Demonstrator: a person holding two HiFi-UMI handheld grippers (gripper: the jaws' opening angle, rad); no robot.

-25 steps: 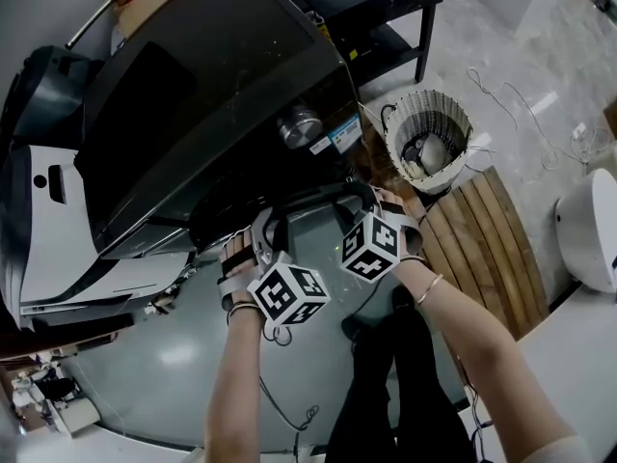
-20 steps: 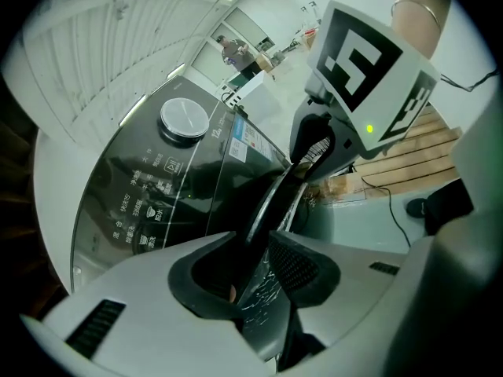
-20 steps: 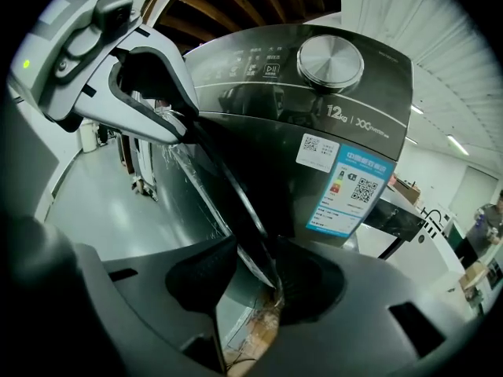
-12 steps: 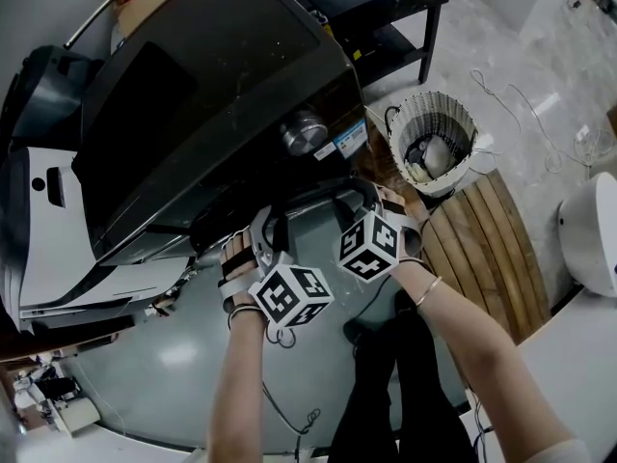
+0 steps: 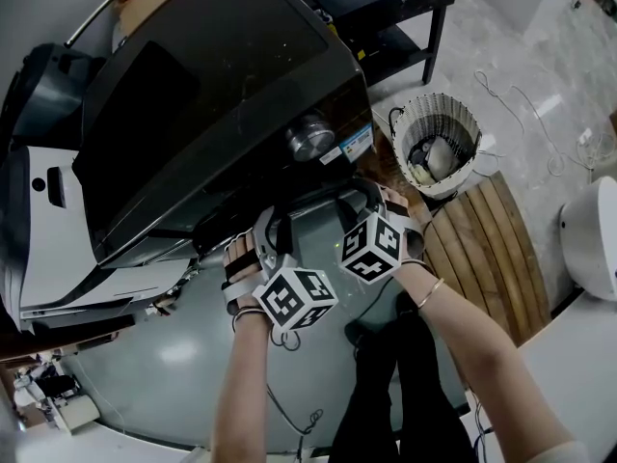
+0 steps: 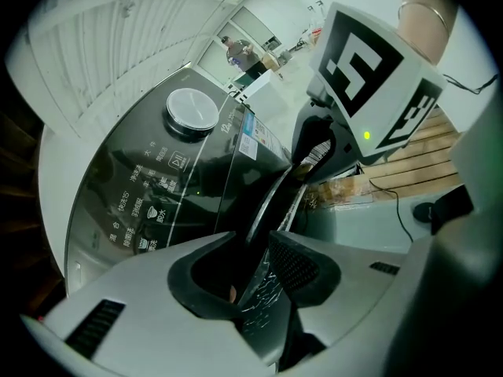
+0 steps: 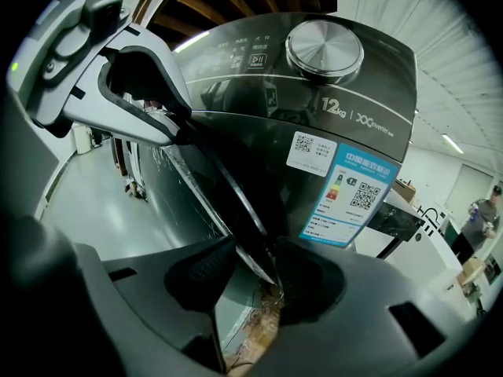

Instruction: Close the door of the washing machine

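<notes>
The dark washing machine (image 5: 222, 95) fills the upper left of the head view, its silver knob (image 5: 308, 135) on the front panel. The door's curved dark edge (image 5: 323, 193) runs between my two grippers. My left gripper (image 5: 268, 222) is shut on that door edge (image 6: 271, 203), and the film-covered rim passes between my left gripper's (image 6: 253, 265) pads. My right gripper (image 5: 371, 201) sits further along the same rim. The door edge (image 7: 212, 171) lies between my right gripper's (image 7: 255, 269) jaws, which are opening, with one pad just off it.
A woven basket (image 5: 434, 143) stands right of the machine, beside a wooden slatted platform (image 5: 492, 249). A black table (image 5: 386, 8) is at the back. A white rounded object (image 5: 588, 230) sits far right. The person's dark-trousered legs (image 5: 386, 384) are below the grippers.
Both grippers stay at the door's edge. The hands have edged slightly down and right in the view, and the knob and label on the front panel show a little more.
</notes>
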